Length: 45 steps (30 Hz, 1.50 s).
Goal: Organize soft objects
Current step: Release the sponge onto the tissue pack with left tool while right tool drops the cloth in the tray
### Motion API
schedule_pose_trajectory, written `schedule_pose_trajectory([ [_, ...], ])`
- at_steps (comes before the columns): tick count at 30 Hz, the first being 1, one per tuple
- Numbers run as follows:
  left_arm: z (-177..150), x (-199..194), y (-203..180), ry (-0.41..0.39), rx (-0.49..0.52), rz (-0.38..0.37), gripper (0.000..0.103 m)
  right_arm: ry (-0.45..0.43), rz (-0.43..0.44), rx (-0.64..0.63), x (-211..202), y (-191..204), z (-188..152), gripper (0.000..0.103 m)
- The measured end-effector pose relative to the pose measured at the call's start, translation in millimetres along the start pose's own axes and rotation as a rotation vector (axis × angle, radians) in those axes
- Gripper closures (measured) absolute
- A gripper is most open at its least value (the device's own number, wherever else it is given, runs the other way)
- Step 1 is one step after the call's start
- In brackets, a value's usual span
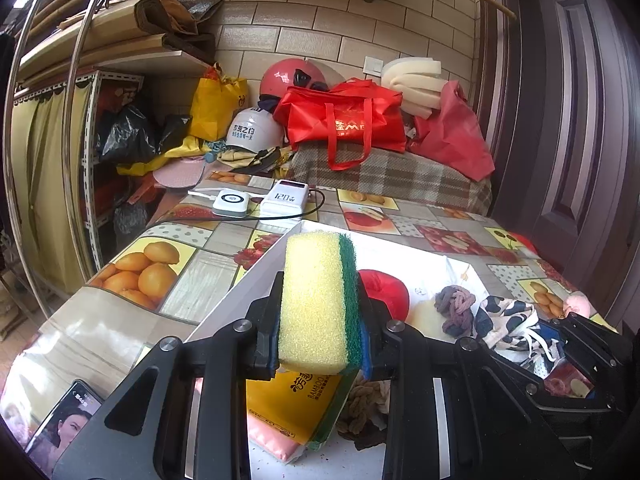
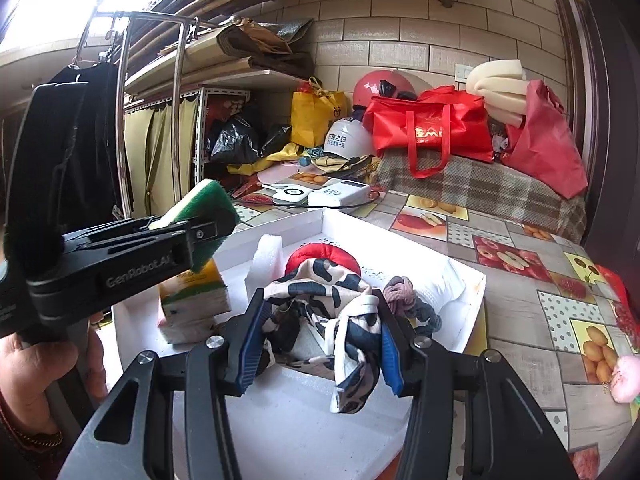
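Note:
My left gripper (image 1: 320,316) is shut on a yellow sponge with a green scouring side (image 1: 318,300) and holds it above the white tray (image 1: 256,276). It also shows in the right wrist view (image 2: 200,236), with the sponge (image 2: 200,204) over a tissue pack (image 2: 196,300). My right gripper (image 2: 316,340) is shut on a black-and-cream patterned cloth (image 2: 320,300), held over the tray (image 2: 468,312). The cloth also shows in the left wrist view (image 1: 508,320). A red soft object (image 2: 320,254), a knitted grey-mauve item (image 2: 404,292) and white foam (image 2: 264,256) lie in the tray.
A pink soft thing (image 2: 628,376) lies on the fruit-print tablecloth at the right. A power bank (image 1: 284,198) and a white device with cable (image 1: 230,202) sit behind the tray. A phone (image 1: 64,424) lies at the front left. Bags and helmets crowd the back.

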<state>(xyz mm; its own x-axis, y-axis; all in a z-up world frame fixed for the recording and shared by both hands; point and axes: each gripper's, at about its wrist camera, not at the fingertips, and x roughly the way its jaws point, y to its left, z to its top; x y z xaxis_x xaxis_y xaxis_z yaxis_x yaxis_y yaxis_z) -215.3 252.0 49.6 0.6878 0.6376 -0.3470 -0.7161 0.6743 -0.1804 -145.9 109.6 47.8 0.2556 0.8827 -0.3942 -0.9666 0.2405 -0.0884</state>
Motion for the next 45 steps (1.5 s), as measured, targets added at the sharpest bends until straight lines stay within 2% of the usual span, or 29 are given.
schedule_pose_trajectory([
  [8,-3,-5,-17,-0.019,0.083,0.014,0.075,-0.018,-0.001,0.039,-4,-6,0,0.053],
  [33,-3,-5,-18,-0.017,0.079,0.016,0.075,-0.020,-0.002,0.034,-3,-6,1,0.049],
  [36,-3,-5,-18,-0.018,0.080,0.018,0.074,-0.019,-0.002,0.035,-3,-6,0,0.045],
  [37,-3,-5,-18,-0.019,0.080,0.020,0.074,-0.018,-0.003,0.036,-2,-6,0,0.038],
  [38,-3,-6,-18,-0.022,0.082,0.024,0.070,-0.018,-0.006,0.037,-2,-6,0,0.028],
  [39,-3,-7,-19,-0.029,0.085,0.033,0.063,-0.018,-0.008,0.038,-2,-6,0,0.022],
  [41,-2,-11,-20,-0.053,0.091,0.056,0.016,-0.021,-0.016,0.041,-3,-6,0,0.017],
  [42,-2,-13,-21,-0.063,0.095,0.065,0.008,-0.020,-0.018,0.042,-2,-7,0,0.015],
  [43,-2,-14,-21,-0.070,0.099,0.069,0.000,-0.017,-0.019,0.041,-1,-6,0,0.007],
  [44,-2,-15,-21,-0.073,0.101,0.070,0.000,-0.015,-0.024,0.040,-1,-6,0,0.000],
  [45,-2,-14,-20,-0.071,0.100,0.070,0.000,-0.016,-0.027,0.040,-1,-7,0,0.000],
])
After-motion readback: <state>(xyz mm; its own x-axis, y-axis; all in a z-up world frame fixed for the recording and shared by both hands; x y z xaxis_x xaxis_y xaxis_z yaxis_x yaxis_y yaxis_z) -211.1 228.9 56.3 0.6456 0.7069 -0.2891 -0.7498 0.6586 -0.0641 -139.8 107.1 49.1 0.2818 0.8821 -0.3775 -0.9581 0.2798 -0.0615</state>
